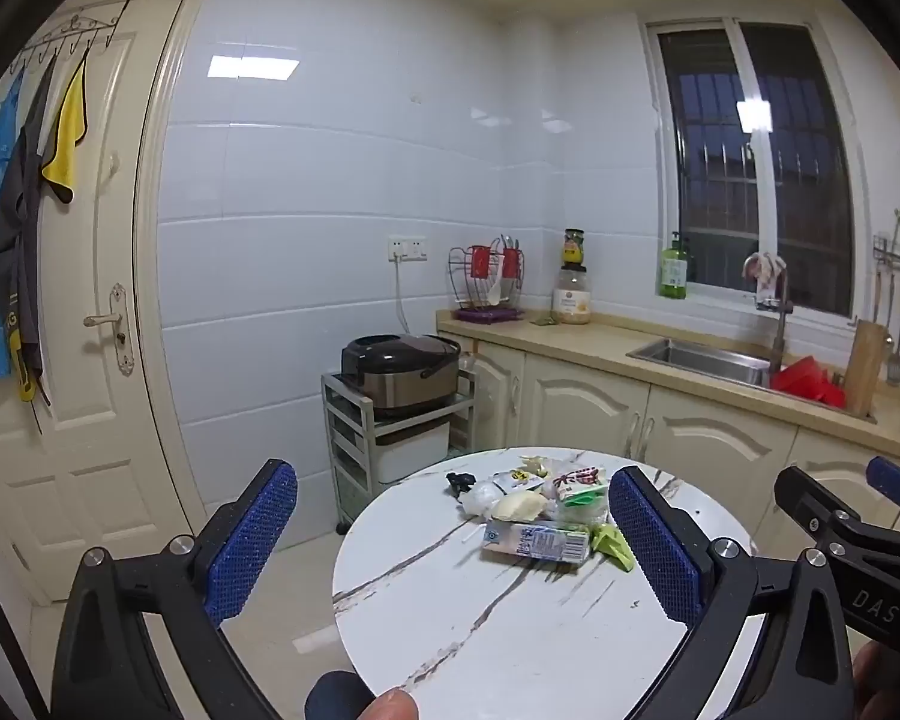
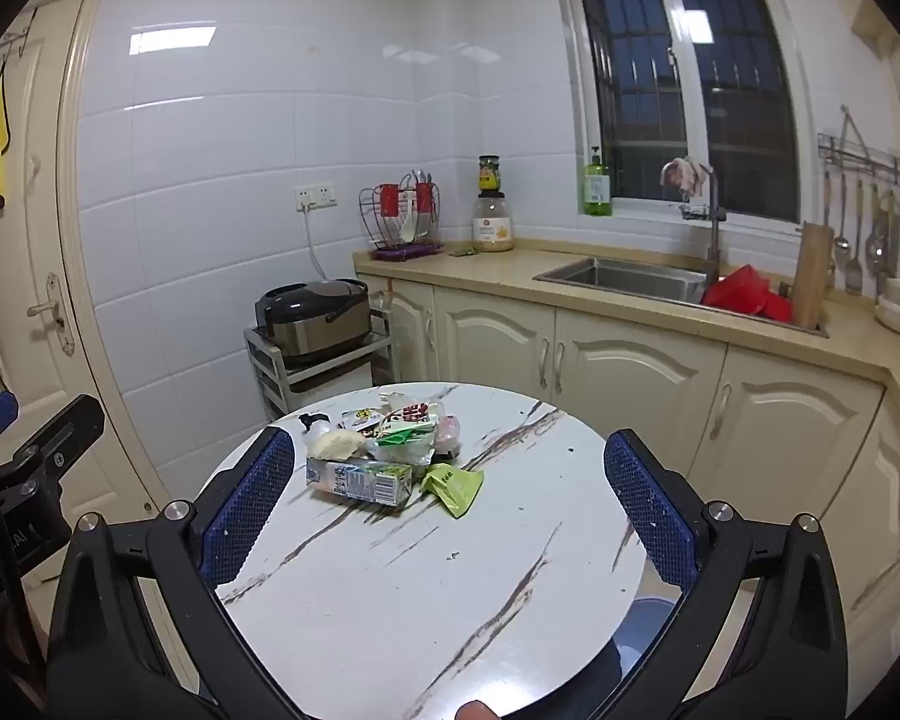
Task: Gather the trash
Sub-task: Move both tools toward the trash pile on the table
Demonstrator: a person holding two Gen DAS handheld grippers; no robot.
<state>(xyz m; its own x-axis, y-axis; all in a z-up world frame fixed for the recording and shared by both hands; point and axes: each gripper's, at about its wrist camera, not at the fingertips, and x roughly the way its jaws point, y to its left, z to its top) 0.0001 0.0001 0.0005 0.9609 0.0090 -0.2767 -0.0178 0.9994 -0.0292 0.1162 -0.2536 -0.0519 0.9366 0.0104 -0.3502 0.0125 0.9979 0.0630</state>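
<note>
- Trash sits in a small heap on the far half of the round white marble-patterned bench (image 2: 390, 570), clear of both tongs.
- Nearest in the heap lies a flattened white and green drink carton (image 2: 360, 480), on its side.
- Just right of the carton lies a crumpled light-green wrapper (image 2: 453, 489), touching it or nearly so.
- Behind the carton are a pale yellowish lump (image 2: 333, 444), a clear plastic bag with green and red print (image 2: 408, 435) and a small black object (image 2: 313, 420) at the heap's left edge.
- Left tongs (image 1: 453, 546): blue-padded fingers spread wide apart, nothing between the pads, hovering over the bench's near edge and tipped slightly down toward the heap.
- Right tongs (image 2: 450, 507): likewise wide apart and empty, aimed at the heap from the near side; the carton and wrapper show in the gap, well ahead of the pads.
- Behind the bench a black and silver rice cooker (image 2: 315, 321) stands on a small grey rack (image 2: 282, 369), beside cream cabinets (image 2: 630, 378) with a steel sink (image 2: 624, 276).
- A fingertip (image 1: 393, 705) shows at the bottom edge of the left wrist view.
</note>
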